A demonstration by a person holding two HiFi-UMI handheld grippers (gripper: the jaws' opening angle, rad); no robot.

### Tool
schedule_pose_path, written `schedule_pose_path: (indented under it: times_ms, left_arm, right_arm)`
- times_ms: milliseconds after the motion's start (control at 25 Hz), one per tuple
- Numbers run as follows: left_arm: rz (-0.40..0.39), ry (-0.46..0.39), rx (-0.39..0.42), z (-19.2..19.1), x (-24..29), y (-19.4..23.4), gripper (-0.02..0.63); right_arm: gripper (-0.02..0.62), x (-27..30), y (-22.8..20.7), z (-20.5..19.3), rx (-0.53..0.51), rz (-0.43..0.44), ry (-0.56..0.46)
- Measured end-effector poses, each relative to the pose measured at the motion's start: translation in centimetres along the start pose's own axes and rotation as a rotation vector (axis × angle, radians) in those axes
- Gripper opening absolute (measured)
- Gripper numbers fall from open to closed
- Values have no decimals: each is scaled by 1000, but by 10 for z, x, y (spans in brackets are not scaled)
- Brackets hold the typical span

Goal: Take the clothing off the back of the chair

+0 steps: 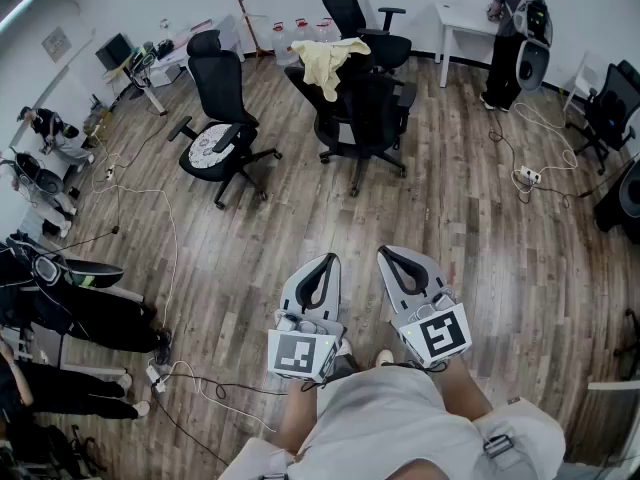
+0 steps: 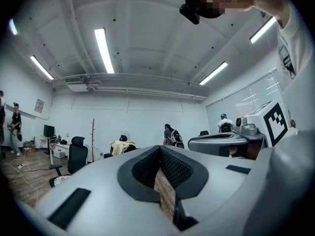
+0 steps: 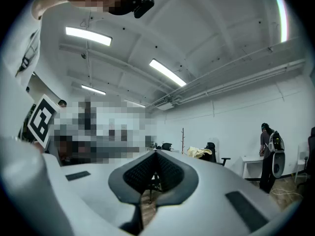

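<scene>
Both grippers are closed and empty. On the left gripper (image 1: 322,260) the two jaws are pressed together at the tips. In the left gripper view (image 2: 160,149) only a bit of the wooden floor (image 1: 470,228) shows through the small opening behind the tips, and nothing is pinched there. The right gripper (image 1: 391,254) is the same: in the right gripper view (image 3: 155,154) its jaws meet at the front and hold nothing. The two grippers are side by side, level, low in the head view, and each has one marker cube, so two cubes.

There is one piece of clothing (image 1: 330,58), pale yellow. It hangs over the back of a black chair (image 1: 372,108) in the middle of the room, well apart from both grippers, with open floor between. I see it also small in the left gripper view (image 2: 121,146) and in the right gripper view (image 3: 199,152), straight ahead.

I count at least four black office chairs. One has a patterned seat (image 1: 213,144) and stands left of the clothing, one stands behind the clothing near the wall (image 1: 352,8), and one is at the right edge (image 1: 608,108). The middle group is too tangled for me to separate. One wooden coat stand (image 1: 240,8) stands at the far wall. One person (image 1: 508,38) stands at one white table (image 1: 462,18).
</scene>
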State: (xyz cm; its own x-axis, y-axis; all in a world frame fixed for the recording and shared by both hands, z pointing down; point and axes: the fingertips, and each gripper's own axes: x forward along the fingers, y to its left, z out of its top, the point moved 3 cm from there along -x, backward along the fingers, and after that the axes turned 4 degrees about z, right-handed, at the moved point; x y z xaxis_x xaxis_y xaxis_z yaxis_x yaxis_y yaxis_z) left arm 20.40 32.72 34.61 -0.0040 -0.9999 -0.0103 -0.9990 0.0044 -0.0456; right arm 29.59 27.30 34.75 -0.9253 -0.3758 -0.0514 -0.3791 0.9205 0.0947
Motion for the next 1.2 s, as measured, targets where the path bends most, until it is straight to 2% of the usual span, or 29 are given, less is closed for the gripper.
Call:
schedule_pose_path:
  times_ms: [320, 600, 960, 1200]
  left_arm:
    - [29, -3, 2, 2, -5, -20, 18]
    - [47, 5, 8, 2, -4, -27, 18]
    - [57, 10, 10, -4, 13, 0, 18]
    - [34, 19, 3, -11, 40, 32, 18]
  right_arm:
    - [20, -21, -5, -1, 9, 8, 19]
    - [21, -23, -8, -2, 15, 35, -10]
    - [21, 9, -14, -11, 11, 35, 4]
    - [21, 47, -27, -17, 19, -4, 27]
